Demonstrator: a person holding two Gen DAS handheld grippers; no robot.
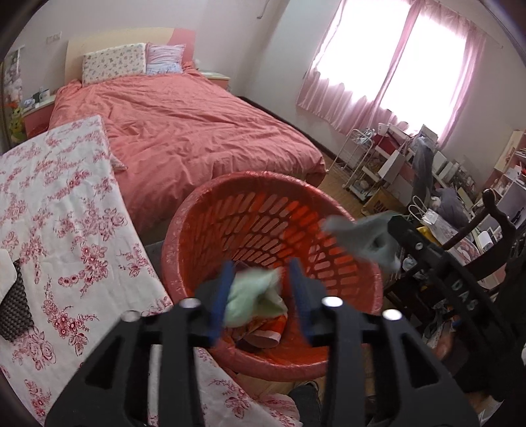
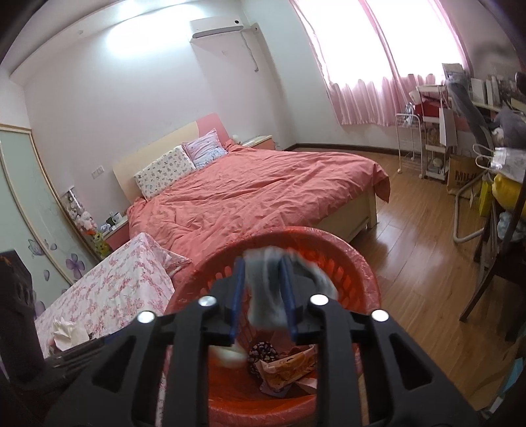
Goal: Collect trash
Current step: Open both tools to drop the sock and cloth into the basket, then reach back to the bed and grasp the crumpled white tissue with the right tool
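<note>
Bedroom daylight fills both views: a bed (image 1: 184, 121) under a coral-pink cover sits against the far wall, with pink curtains (image 1: 388, 75) over a bright window and wooden flooring (image 2: 414, 236).

From the left wrist camera, the left gripper (image 1: 261, 295) hangs over a round red plastic basket (image 1: 184, 236) with slotted walls. Its two blue-lined fingers (image 1: 221, 302) stand apart, and a pale green crumpled piece of trash (image 1: 253, 297) shows between them, blurred. I cannot tell whether it touches either finger. Below it, at the bottom of the basket, lies orange and red wrapper trash (image 1: 266, 330). To the left of the basket is a table covered by a white cloth with red flowers (image 1: 59, 210). On the right, the right gripper (image 1: 391, 233) reaches in over the basket rim, pinching a grey wad of paper (image 1: 361, 238) that is smeared by motion. Behind it stand cluttered shelves (image 1: 443, 170).

From the right wrist camera, the right gripper (image 2: 263, 295) points down over the same basket (image 2: 365, 272). Its jaws are clamped on the grey wad (image 2: 263, 295), which sticks out above and below the blue fingers (image 2: 237, 295). Inside the basket lie an orange printed wrapper (image 2: 286, 366), a dark patterned wrapper (image 2: 263, 351) and something white (image 2: 228, 356). A crumpled white tissue (image 2: 69, 333) rests on the flowered cloth (image 2: 108, 289) to the left. An air conditioner (image 2: 217, 28) hangs high on the wall.
</note>
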